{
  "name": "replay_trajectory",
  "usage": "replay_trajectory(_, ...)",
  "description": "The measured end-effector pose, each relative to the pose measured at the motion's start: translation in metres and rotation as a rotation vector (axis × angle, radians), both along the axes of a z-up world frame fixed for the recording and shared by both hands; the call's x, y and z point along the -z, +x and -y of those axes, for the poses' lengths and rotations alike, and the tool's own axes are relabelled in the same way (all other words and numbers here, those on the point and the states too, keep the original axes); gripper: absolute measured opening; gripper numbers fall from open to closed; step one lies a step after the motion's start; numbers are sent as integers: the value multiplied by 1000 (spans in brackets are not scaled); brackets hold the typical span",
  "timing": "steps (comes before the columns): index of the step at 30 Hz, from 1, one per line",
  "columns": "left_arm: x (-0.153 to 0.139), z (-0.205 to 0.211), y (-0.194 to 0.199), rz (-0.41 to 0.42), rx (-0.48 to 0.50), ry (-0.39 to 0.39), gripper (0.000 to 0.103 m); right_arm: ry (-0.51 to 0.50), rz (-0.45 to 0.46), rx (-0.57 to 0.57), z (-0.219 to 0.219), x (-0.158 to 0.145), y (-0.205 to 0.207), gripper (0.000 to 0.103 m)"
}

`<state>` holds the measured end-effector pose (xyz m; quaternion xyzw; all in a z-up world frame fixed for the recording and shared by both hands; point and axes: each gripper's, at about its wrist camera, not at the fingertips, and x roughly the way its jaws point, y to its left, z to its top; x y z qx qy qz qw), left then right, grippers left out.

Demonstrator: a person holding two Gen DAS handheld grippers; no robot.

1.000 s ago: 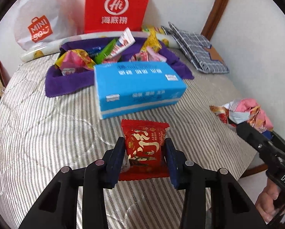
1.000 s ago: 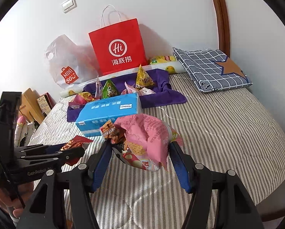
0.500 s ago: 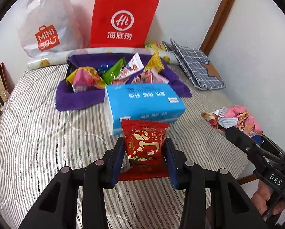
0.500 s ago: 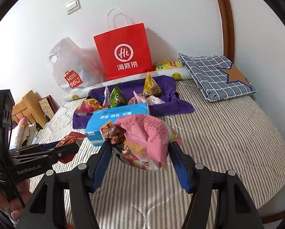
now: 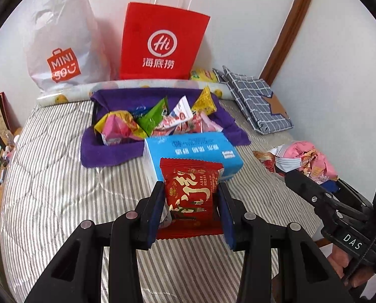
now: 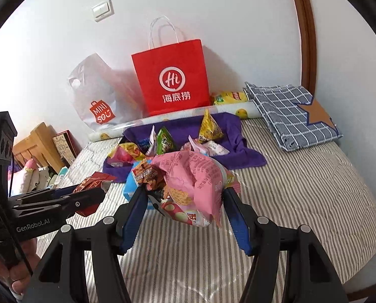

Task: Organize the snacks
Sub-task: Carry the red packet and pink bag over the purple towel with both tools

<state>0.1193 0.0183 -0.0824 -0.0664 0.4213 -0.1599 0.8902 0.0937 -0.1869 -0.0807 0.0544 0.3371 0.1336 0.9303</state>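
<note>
Left claw [image 5: 191, 202]: clenched on a red snack packet [image 5: 190, 192], blue pads pressing both side edges; packet upright, lifted clear above the striped bed [image 5: 49, 189].

Right claw [image 6: 185, 202]: clenched on a pink snack bag [image 6: 193, 176] bunched with a smaller brown-orange packet [image 6: 147, 174] at its left; bundle held above the bed. In the left wrist view the same bundle [image 5: 306, 156] shows at far right, well apart from the red packet.

Blue tissue box [image 5: 193, 151]: lying on the bed just beyond the left claw, near the middle.

Purple cloth [image 5: 107, 149]: spread beyond the box, toward the far wall, carrying loose snacks: a yellow-pink bag [image 5: 117, 126] at left, a green packet [image 5: 153, 116], a white-red packet [image 5: 180, 111], a yellow triangular packet [image 5: 205, 101] at right.

Red paper bag [image 5: 162, 45]: standing against the far wall, centre. White plastic bag [image 5: 61, 45]: to its left.

Checked folded cloth [image 5: 258, 101]: far right on the bed.

Patterned roll [image 5: 69, 93]: lying along the wall foot, behind the purple cloth.
</note>
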Motion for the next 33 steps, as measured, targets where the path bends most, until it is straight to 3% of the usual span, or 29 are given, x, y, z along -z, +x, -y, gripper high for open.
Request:
replay_trajectory(20,-16,-12,15,21,-2,-19,41,-13,30,18,-7,-15,11,60)
replay_trajectory(33,-26,-9,48,30,-9,-17,41,-31,39,22,-4,-23,42,60)
